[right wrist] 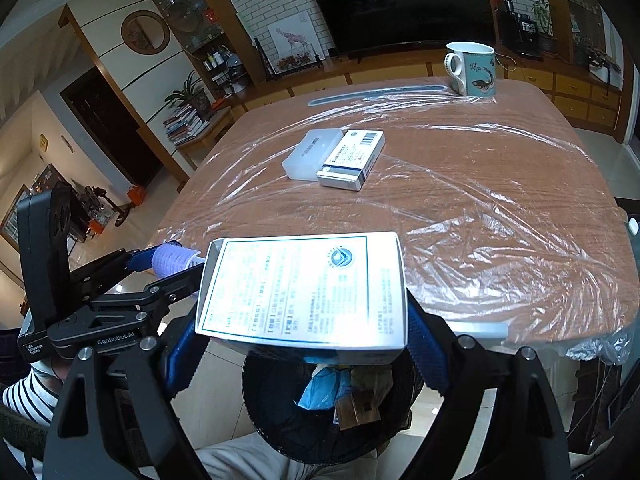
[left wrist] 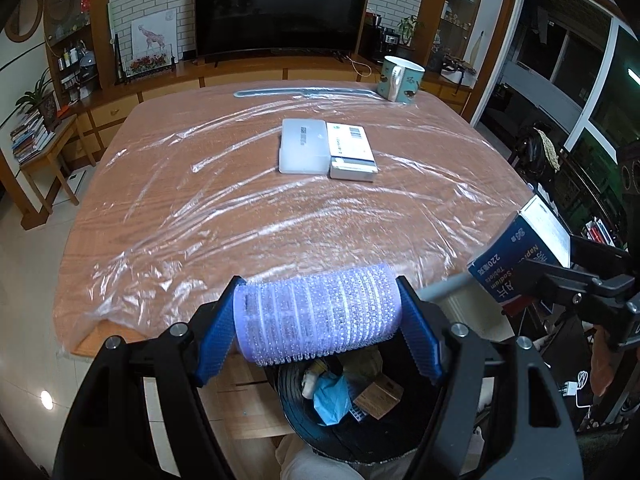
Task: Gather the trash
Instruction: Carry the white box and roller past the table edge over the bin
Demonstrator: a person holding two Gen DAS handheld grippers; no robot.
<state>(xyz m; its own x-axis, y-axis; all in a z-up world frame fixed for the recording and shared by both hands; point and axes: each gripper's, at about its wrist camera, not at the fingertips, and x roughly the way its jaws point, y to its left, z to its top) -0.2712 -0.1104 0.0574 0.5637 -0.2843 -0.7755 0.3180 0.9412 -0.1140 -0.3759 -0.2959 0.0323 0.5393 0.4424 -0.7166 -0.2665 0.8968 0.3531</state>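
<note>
Trash run's about halfway, I reckon: left gripper is clamped on a purple hair roller, right gripper on a white tablet box, both over the black bin at the table's near edge. Two more boxes sit mid-table, mug far right. Nothing's blocking me.

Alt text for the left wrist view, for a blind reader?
The left gripper holds a purple hair roller between its jaws above a black trash bin partly filled with rubbish. Behind lies a plastic-covered table with two small boxes and a mug.
</note>
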